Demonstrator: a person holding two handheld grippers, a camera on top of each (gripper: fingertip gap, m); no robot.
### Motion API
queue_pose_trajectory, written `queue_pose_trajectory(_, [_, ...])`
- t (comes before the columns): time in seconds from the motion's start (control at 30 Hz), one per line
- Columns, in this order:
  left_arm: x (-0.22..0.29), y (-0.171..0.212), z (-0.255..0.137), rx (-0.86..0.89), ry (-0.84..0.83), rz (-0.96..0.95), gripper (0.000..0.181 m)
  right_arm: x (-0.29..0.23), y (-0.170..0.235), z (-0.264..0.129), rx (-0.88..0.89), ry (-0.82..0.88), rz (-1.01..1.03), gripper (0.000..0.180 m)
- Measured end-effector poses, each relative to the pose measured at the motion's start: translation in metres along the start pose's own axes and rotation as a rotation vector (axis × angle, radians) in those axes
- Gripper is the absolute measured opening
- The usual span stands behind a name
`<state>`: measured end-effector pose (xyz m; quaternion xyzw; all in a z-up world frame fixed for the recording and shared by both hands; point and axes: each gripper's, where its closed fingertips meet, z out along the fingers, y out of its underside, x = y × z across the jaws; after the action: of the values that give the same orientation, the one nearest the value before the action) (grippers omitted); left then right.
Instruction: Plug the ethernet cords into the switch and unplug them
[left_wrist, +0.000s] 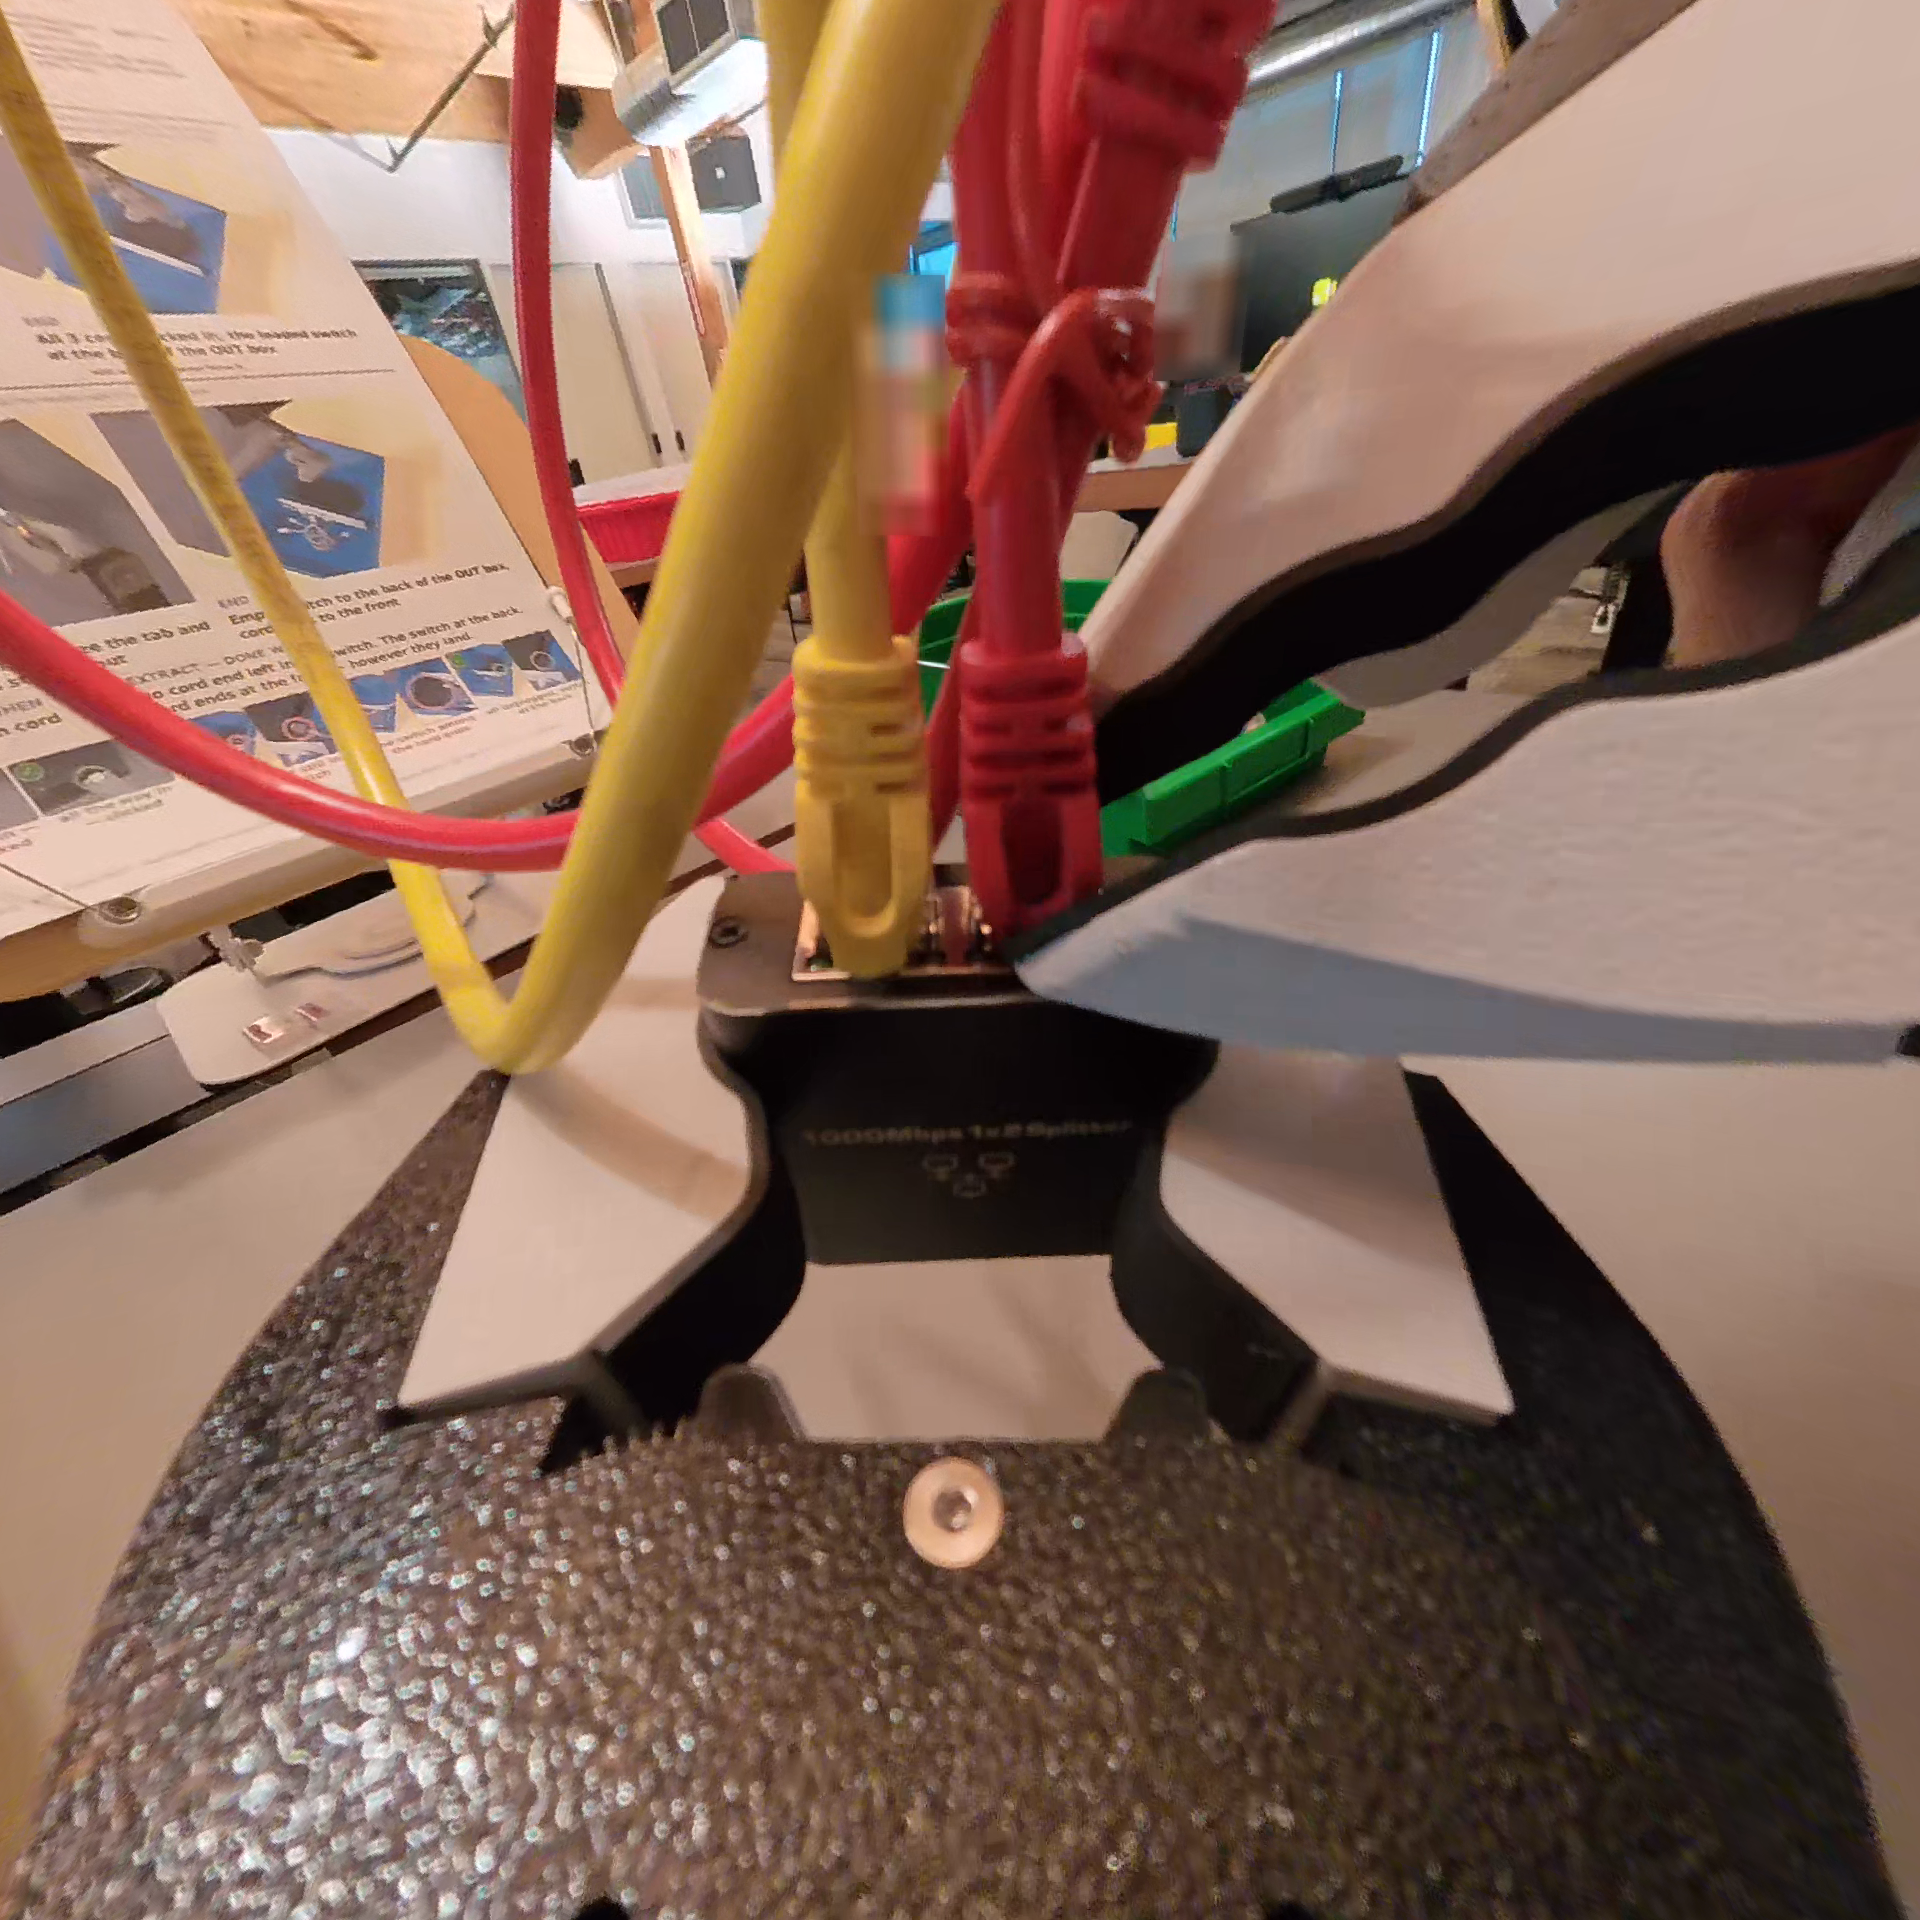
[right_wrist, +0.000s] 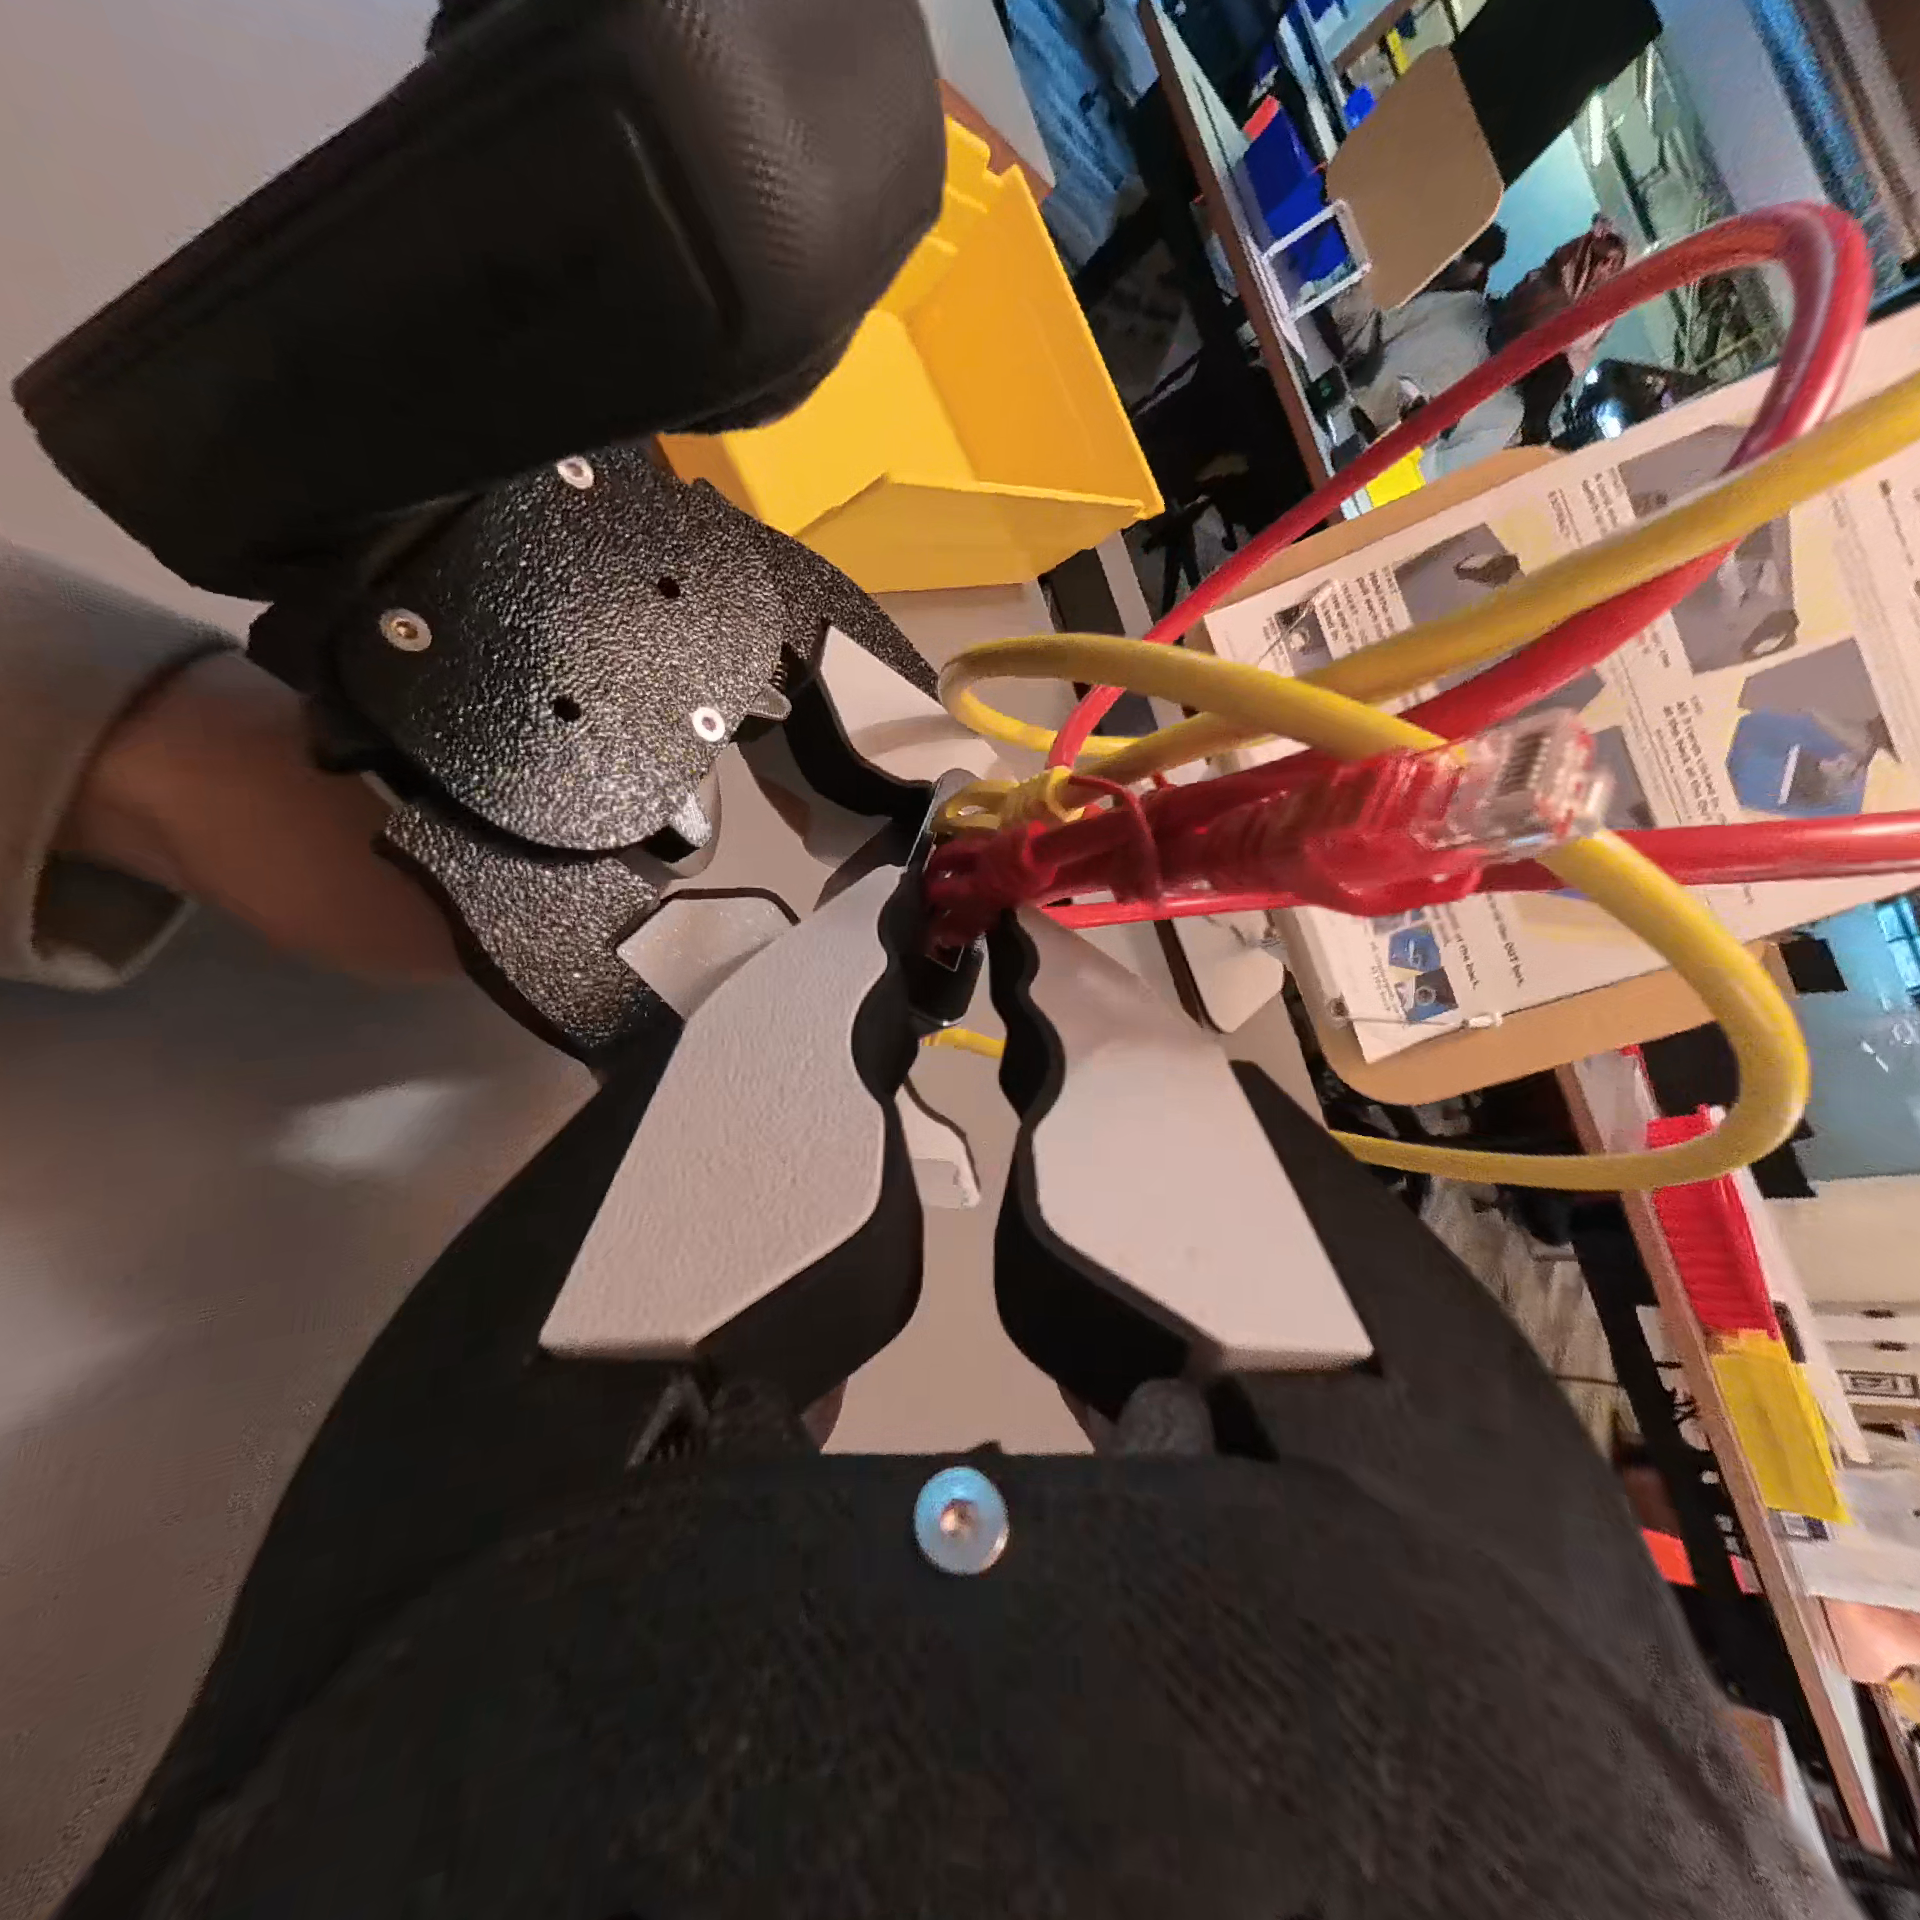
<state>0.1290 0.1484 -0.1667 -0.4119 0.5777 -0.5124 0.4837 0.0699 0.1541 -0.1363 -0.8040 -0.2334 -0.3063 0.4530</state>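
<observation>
So the left gripper is clamped on the little black switch, one black finger on each side of its body, port end pointing away from the camera. Two ports are taken: a yellow ethernet plug on the left, a red ethernet plug on the right, and what looks like a free port between them. The yellow cord drops in a big loop that touches the table just left of the switch, and the red cord sags across in front of the instruction sheet on its stand.

The right gripper comes in from the right, fingertips at the base of the red plug. From its own camera, the right gripper is nearly shut around the switch's port end and the red plug base; can't tell for sure whether it's actually pinching. A spare red connector with a clear tip, tied onto the red bundle, sticks out toward that camera.

Containers: a green bin sits behind the plugs, mostly hidden, contents not visible. A yellow bin shows in the right wrist view, looks empty from this angle. There's a red tray farther back, can't see inside.
</observation>
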Motion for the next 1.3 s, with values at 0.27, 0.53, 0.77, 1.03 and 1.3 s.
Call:
queue_pose_trajectory(0.27, [-0.008,-0.003,-0.003,0.020,-0.021,0.001,0.075,0.001,-0.005,0.004,-0.007,-0.025,-0.064,0.015])
queue_pose_trajectory(0.53, [0.006,-0.002,-0.001,0.043,0.101,-0.127,0.075,-0.001,-0.005,0.004,-0.019,-0.010,-0.142,0.015])
queue_pose_trajectory(0.77, [0.000,-0.008,-0.004,0.067,0.041,-0.039,0.075,-0.001,-0.009,0.000,0.050,-0.060,0.019,0.013])
queue_pose_trajectory(1.03, [0.011,-0.005,-0.001,0.064,0.140,-0.140,0.075,-0.001,-0.004,-0.001,-0.026,-0.042,-0.157,0.014])
queue_pose_trajectory(1.3, [-0.001,-0.008,-0.004,0.062,0.044,-0.051,0.076,0.001,-0.008,0.000,0.047,-0.113,0.049,0.013])
